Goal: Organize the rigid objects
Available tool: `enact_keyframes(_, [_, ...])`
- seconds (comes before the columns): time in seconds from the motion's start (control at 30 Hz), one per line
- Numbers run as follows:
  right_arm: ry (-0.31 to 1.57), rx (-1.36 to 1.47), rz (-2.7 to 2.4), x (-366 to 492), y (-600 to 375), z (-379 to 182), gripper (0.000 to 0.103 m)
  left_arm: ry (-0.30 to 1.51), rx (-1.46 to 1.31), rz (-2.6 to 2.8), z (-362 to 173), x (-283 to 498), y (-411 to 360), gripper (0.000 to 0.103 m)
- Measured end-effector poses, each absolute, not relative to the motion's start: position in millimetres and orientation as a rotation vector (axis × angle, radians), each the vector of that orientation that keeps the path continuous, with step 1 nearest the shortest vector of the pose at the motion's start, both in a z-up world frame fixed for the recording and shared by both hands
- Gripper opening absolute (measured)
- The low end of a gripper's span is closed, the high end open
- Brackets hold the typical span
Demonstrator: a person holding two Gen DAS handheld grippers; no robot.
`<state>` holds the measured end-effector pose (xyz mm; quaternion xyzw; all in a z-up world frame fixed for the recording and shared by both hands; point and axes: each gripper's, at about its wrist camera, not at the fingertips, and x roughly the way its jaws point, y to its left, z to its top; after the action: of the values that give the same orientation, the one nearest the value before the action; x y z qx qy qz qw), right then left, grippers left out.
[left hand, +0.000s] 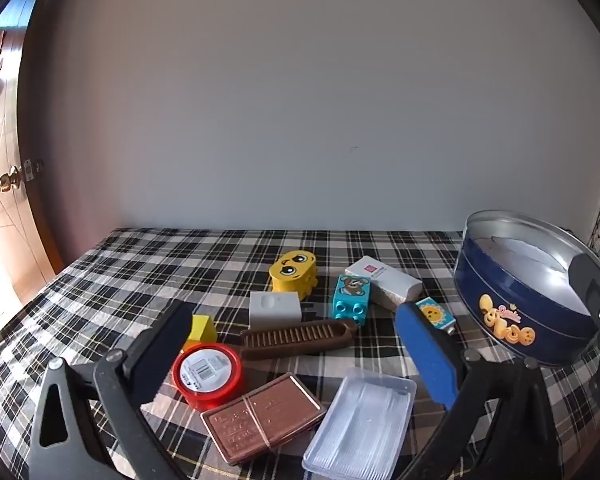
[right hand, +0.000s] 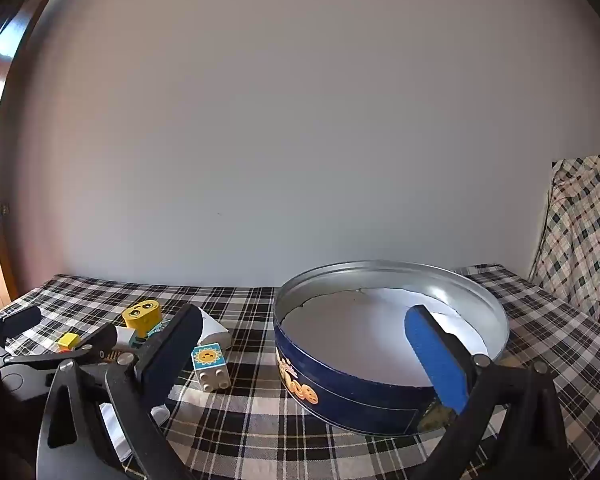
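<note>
- left claw [left hand: 296,354] is spread wide with nothing in it, hanging over the clutter on the plaid worktop [left hand: 140,264]. right claw [right hand: 312,354] is just as wide and empty, parked by the blue cookie tin [right hand: 380,396].
- the tin sits at the right end of the worktop, lid off, looks empty inside except a white liner. my guess is everything goes in there.
- nearest the left claw: red round tin [left hand: 208,374], copper-coloured flat case [left hand: 262,416], clear plastic tray [left hand: 360,424], brown comb [left hand: 296,338]. further back: teal brick [left hand: 351,298], yellow face block [left hand: 294,272], white charger [left hand: 274,310].
- handling, as i'd judge it: all stiff and light. the red tin is smooth and round so it could squirt out, pinch it across the middle. the flat case wants gripping by its long edges. the clear tray looks thin and might flex.
- the sun brick [right hand: 211,366] is just beside the tin, easy grab by its flat sides.
</note>
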<state>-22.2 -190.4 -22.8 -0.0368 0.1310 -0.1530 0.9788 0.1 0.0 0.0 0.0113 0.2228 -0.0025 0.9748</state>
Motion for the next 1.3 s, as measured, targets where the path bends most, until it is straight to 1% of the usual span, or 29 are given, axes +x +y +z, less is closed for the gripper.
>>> enact_keyframes(1.3, [0.260, -0.052, -0.341, -24.9, -196.2, -22.3, 0.102, 0.445, 0.029, -0.027, -1.7, -2.4, -2.6, 0.103])
